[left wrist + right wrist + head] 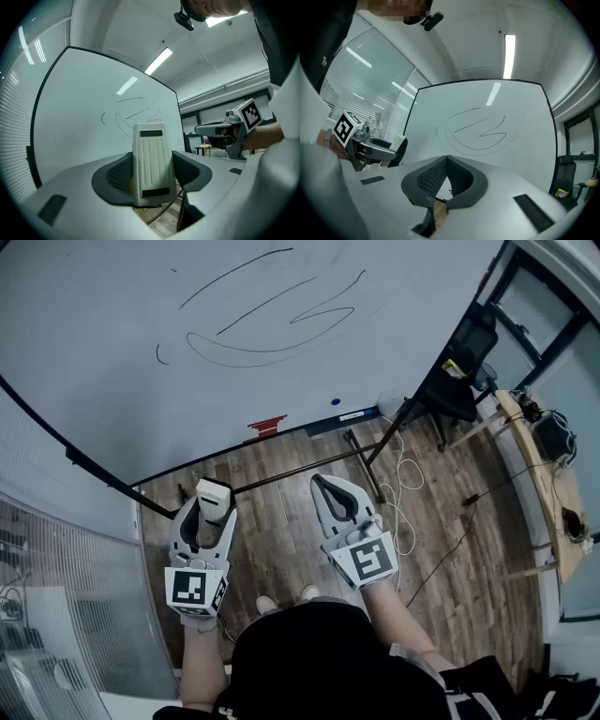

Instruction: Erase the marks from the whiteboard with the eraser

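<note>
Pinching the eraser (150, 164), left tool (212, 512); right tool (446, 160) pressed together; whiteboard (79, 93) marks (123, 123) partly hidden behind eraser.

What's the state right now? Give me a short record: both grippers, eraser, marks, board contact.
left gripper: shut on the eraser, which stands up between the jaws
right gripper: shut, jaws tip to tip, nothing between them
eraser: white, ribbed face, apart from the whiteboard
marks: thin black curved lines, not yet wiped
board contact: none; both grippers are held low, over the wooden floor
next move (judgement): probably lift the left gripper up to the marks
</note>
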The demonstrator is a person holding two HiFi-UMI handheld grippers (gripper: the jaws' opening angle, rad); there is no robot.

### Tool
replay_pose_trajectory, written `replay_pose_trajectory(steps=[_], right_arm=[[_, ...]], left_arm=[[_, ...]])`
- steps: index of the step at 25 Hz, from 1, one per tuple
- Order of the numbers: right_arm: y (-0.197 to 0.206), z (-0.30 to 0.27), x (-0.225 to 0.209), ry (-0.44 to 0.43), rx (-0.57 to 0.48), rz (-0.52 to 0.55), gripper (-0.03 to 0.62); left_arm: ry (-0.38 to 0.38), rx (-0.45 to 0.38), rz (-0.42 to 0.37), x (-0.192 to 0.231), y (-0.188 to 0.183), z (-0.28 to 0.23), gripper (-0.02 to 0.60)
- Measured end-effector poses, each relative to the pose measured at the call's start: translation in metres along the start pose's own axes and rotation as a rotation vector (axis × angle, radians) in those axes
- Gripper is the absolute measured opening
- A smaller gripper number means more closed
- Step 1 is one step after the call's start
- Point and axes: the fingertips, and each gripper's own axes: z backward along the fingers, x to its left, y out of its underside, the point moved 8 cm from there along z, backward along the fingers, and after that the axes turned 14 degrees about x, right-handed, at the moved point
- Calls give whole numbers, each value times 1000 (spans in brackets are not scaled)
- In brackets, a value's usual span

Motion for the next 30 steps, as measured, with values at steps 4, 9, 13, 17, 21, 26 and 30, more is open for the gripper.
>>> replay_pose_trajectory(steps=[4, 9, 13, 17, 21, 26, 30], right_arm=[[3, 4, -12, -6, -12, 1, 26], [12, 4, -31, -41, -20, -35, 26], [20, -3, -41, -87, -15, -23, 26], [22, -19, -42, -124, -11, -8, 26], [19, -46, -37, -151, -6, 2, 26], [5, -99, -23, -167, -1, 40, 26], [-13, -149, -4, -184, -5, 82, 26]], left_arm=[[-15, 5, 6, -10, -4, -8, 270], [-36, 23, 12, -24, -8, -20, 270], [-78, 37, 10, -31, -8, -29, 270], [-121, 47, 20, -24, -10, -36, 270], [-166, 51, 40, -1, -7, -40, 270], [-200, 35, 55, 49, -4, -46, 269], [-214, 15, 37, 95, -4, -54, 270]])
